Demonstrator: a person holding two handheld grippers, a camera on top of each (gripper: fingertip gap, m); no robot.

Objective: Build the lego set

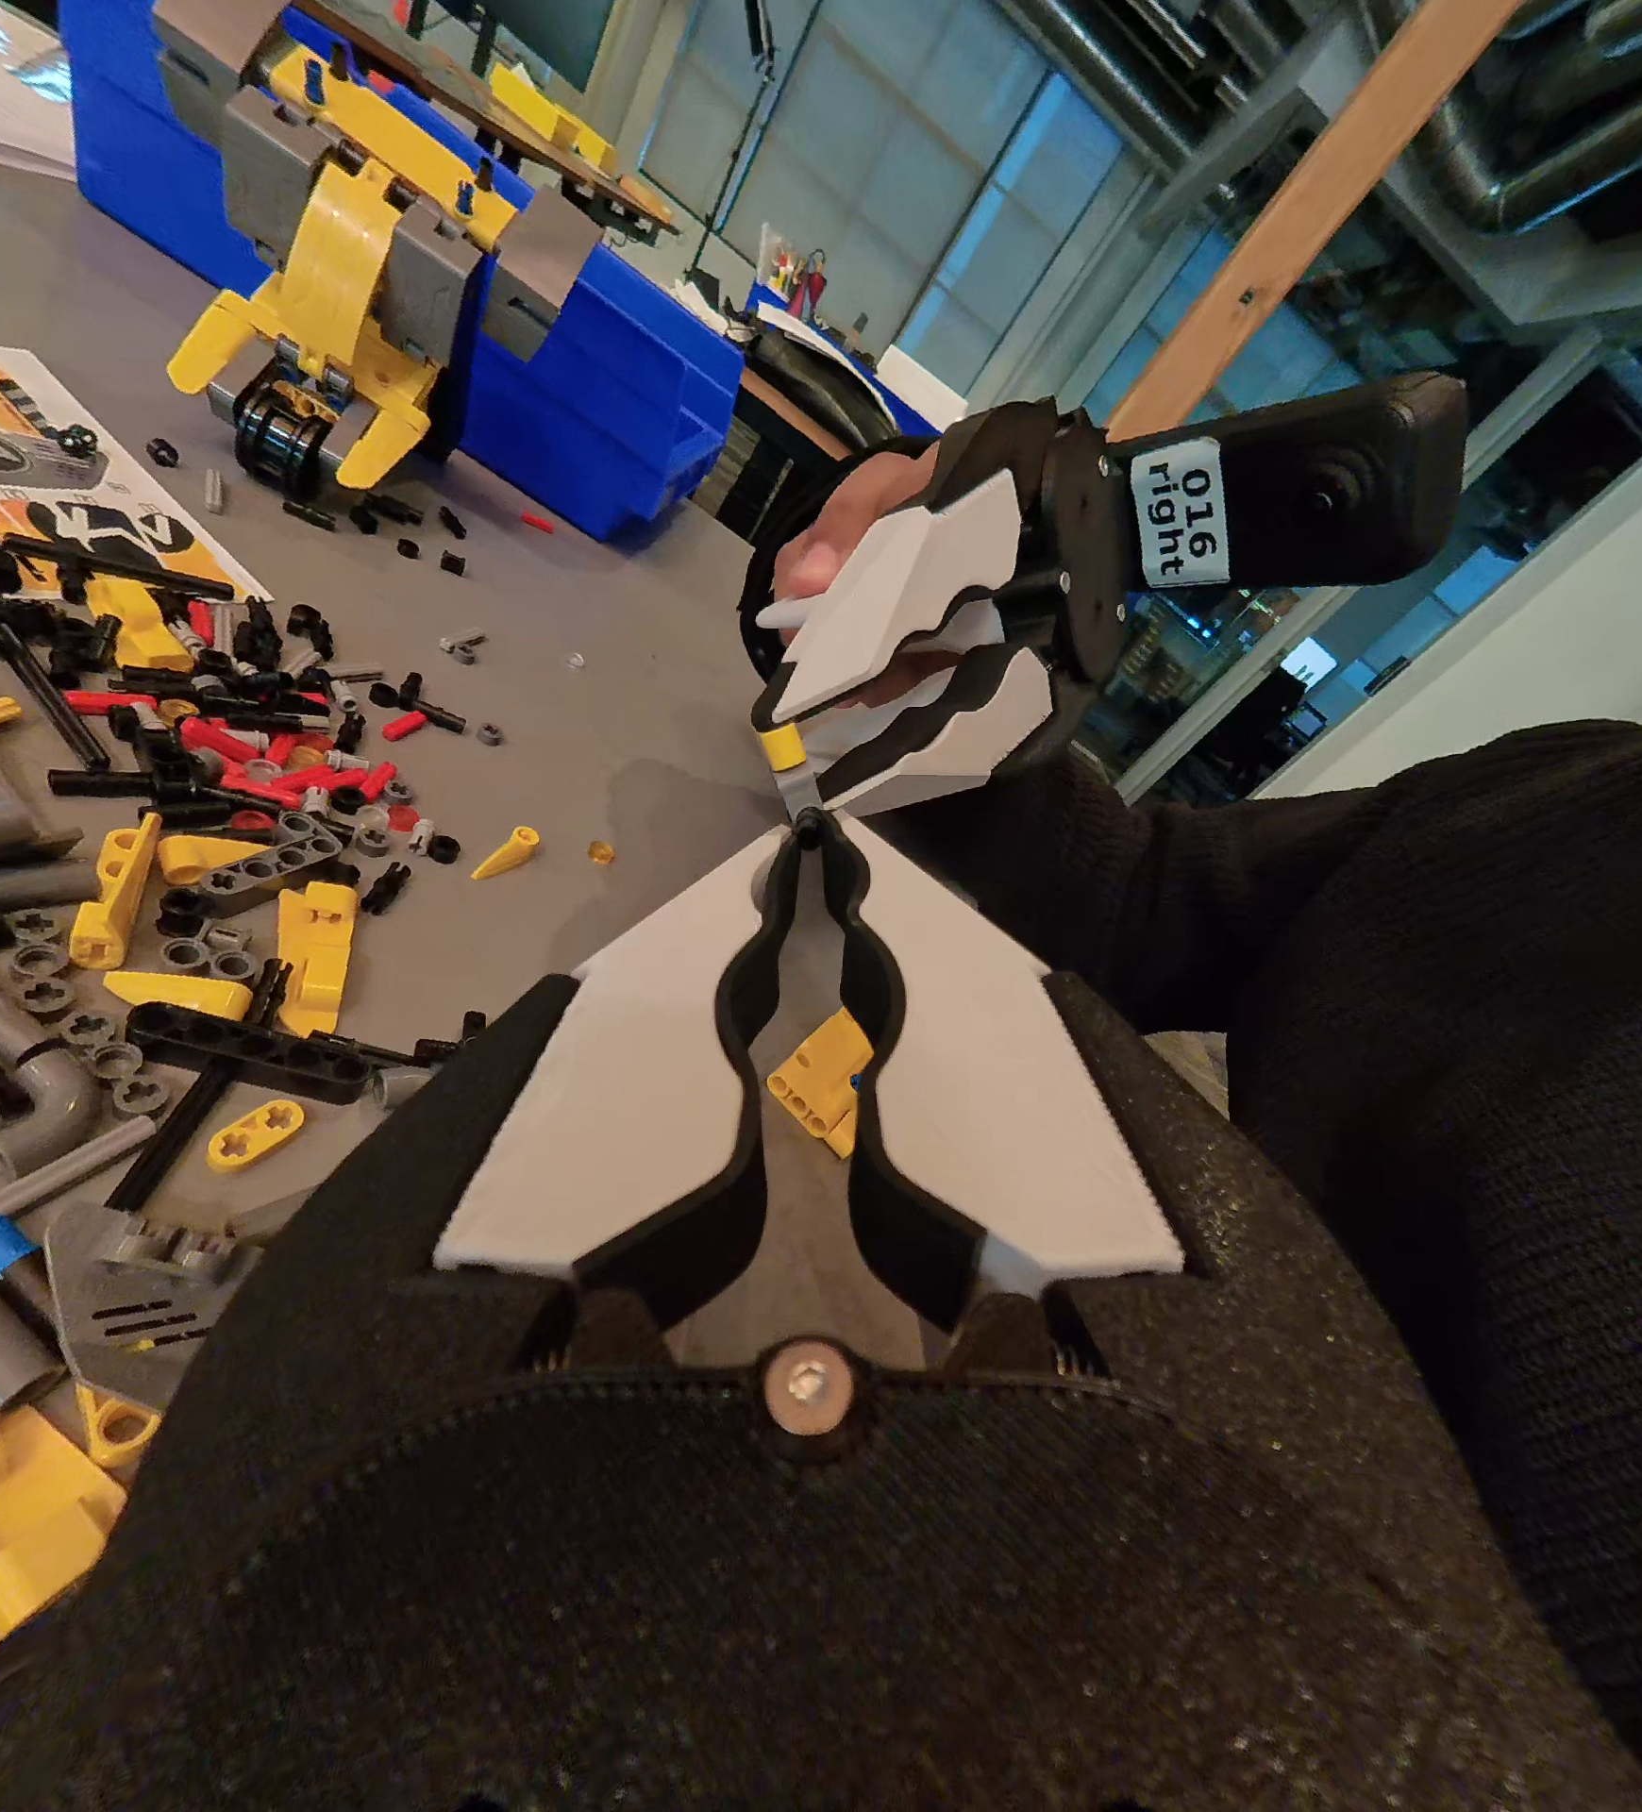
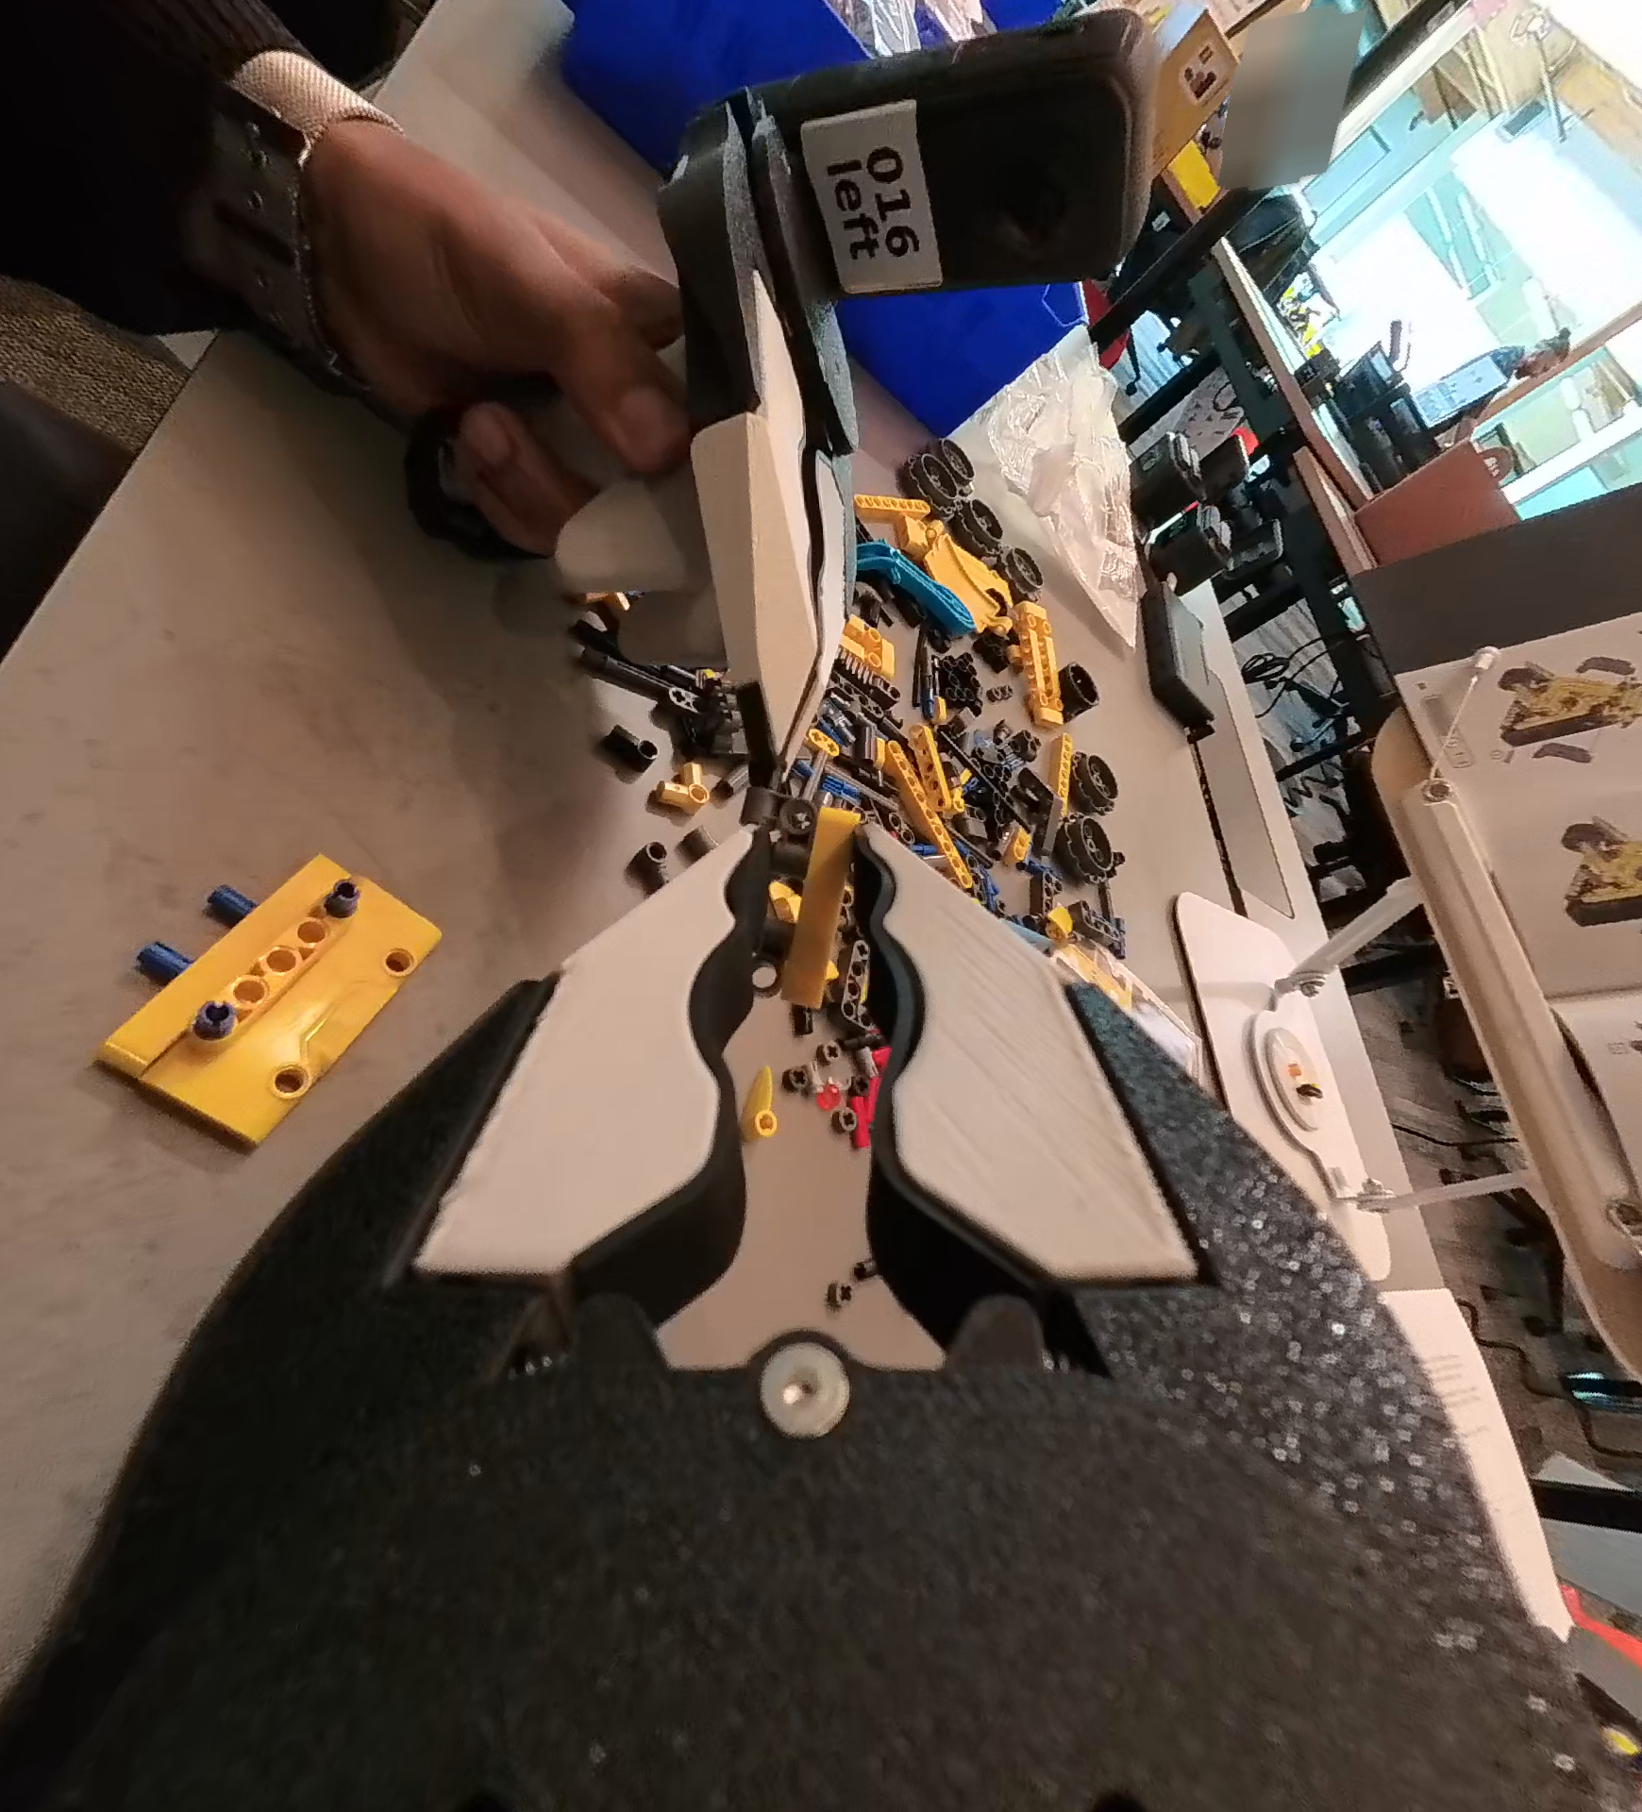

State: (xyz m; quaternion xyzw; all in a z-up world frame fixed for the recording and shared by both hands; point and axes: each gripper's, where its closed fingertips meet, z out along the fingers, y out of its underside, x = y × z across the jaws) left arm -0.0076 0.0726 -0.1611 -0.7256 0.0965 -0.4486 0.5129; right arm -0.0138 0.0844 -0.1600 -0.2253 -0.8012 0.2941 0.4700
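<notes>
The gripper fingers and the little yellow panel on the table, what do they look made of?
Left gripper fingers: apparently 3D-printed plastic, matte pale grey with fine layer ridges and black, possibly rubbery, inner edges. Yellow panel: glossy moulded plastic, judging by its shine and round holes, with blue pins pushed in. Table: smooth matte grey, material unclear.

Beyond my grey table (image 1: 601,628), tall glass panes (image 1: 905,176) glow pale blue. A slanting wooden beam (image 1: 1307,206) crosses them, and silver ducts (image 1: 1445,147) run overhead in shadow.
</notes>
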